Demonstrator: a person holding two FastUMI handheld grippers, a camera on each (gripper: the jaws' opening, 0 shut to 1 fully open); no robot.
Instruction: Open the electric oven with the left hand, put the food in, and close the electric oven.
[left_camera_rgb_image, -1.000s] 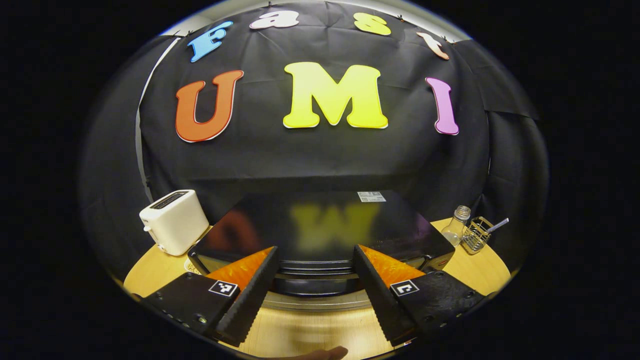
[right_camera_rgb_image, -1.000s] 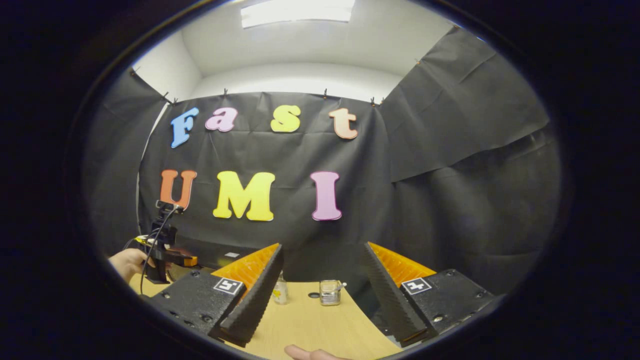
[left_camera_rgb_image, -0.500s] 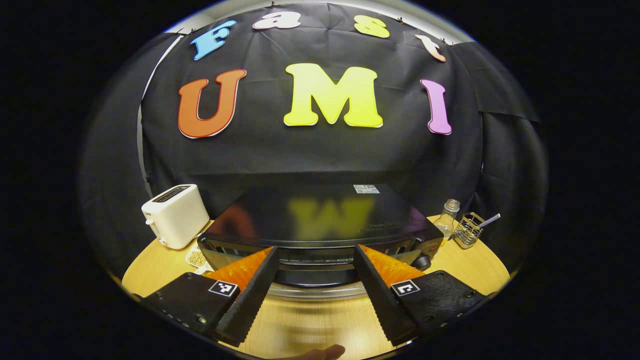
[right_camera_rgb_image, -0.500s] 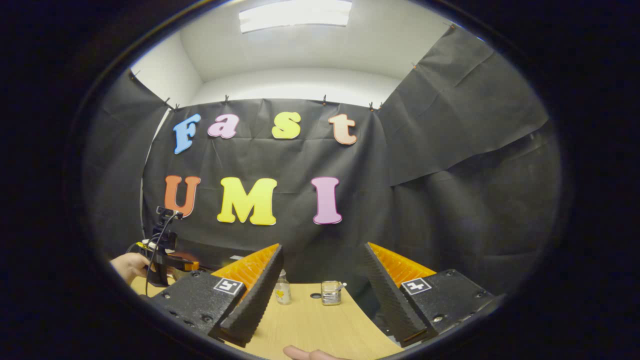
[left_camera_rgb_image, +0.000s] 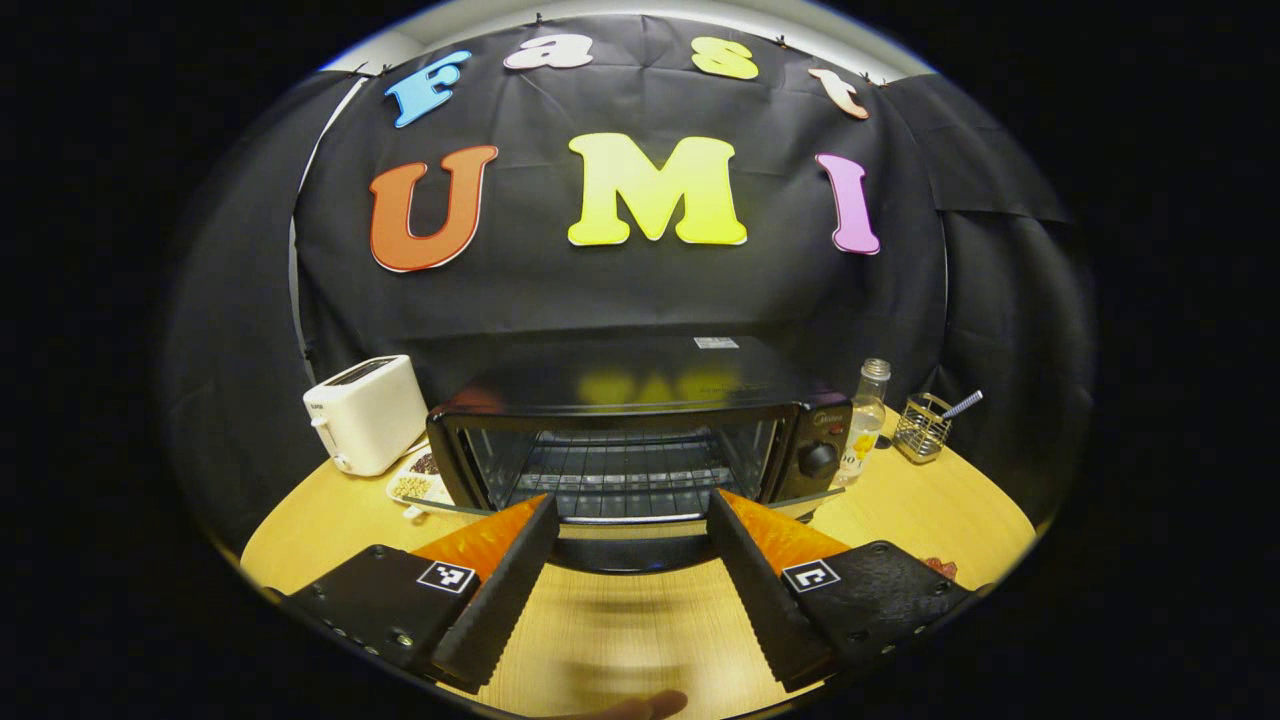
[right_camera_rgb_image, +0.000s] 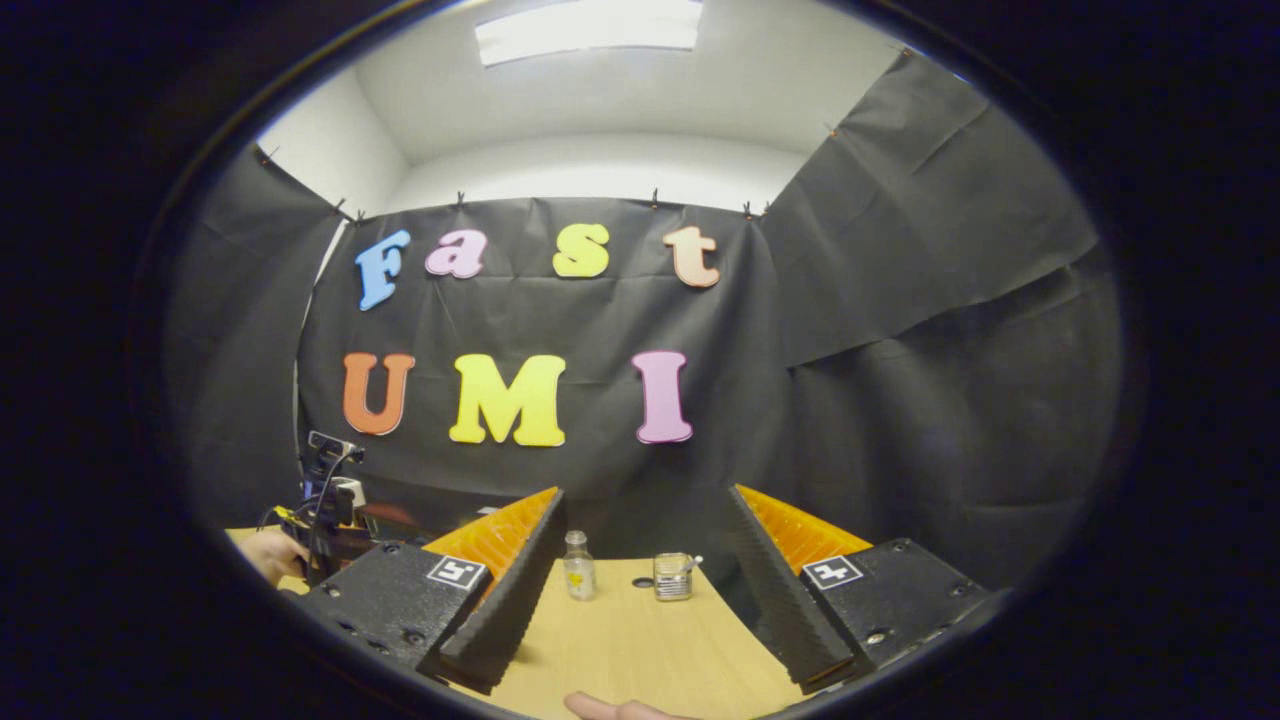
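Left gripper view: electric oven (left_camera_rgb_image: 640, 440) door down, bare rack inside; left gripper (left_camera_rgb_image: 632, 570) and right gripper (right_camera_rgb_image: 645, 585) fingers spread, empty.

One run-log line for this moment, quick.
oven: door down, rack bare | left gripper: open, before door | right gripper: open, holds nothing | food: not loaded

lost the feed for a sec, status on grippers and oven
Left gripper open, holding nothing. Right gripper open, over the table. Electric oven door down, rack bare, no food in. Nothing blocking the oven mouth.
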